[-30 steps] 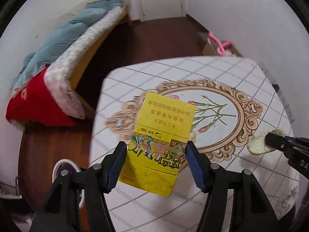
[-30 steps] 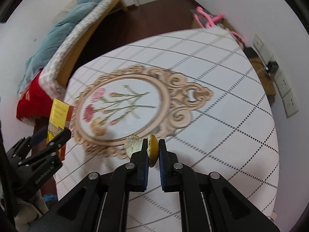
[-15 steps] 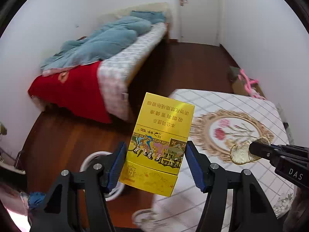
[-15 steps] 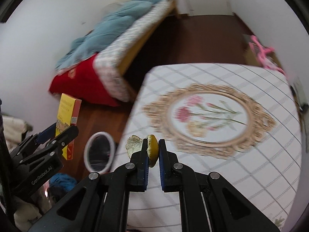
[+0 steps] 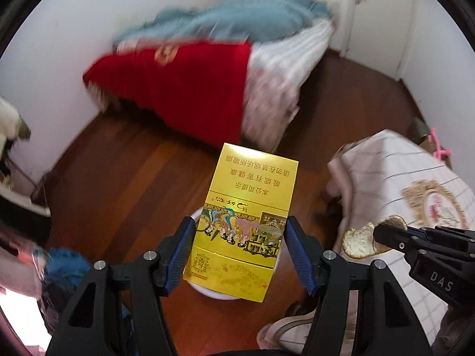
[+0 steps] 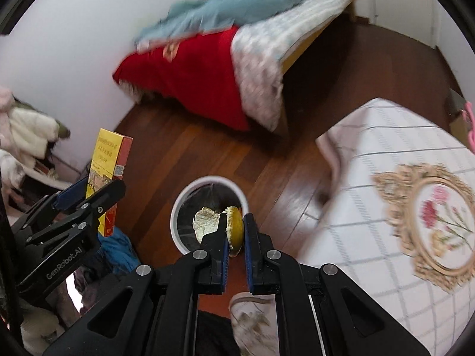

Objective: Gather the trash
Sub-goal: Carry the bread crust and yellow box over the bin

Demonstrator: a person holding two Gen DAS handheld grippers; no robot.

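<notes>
While our left tongs (image 5: 239, 250) stay clamped on the yellow cigarette box (image 5: 248, 222), the white bin (image 6: 180, 207) sits on the wooden floor (image 5: 124, 178) beneath them; our right tongs (image 6: 236, 231) pinch the peel (image 6: 233, 225) above its opening, the table (image 6: 386, 207) to their right.

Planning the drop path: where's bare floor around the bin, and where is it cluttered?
Bare wood floor lies between the bin and the bed, and between bin and table. Crowded: clothes left of the bin, a shoe just before it. Above the rim, the left gripper holds the yellow box and the right gripper the peel.
</notes>
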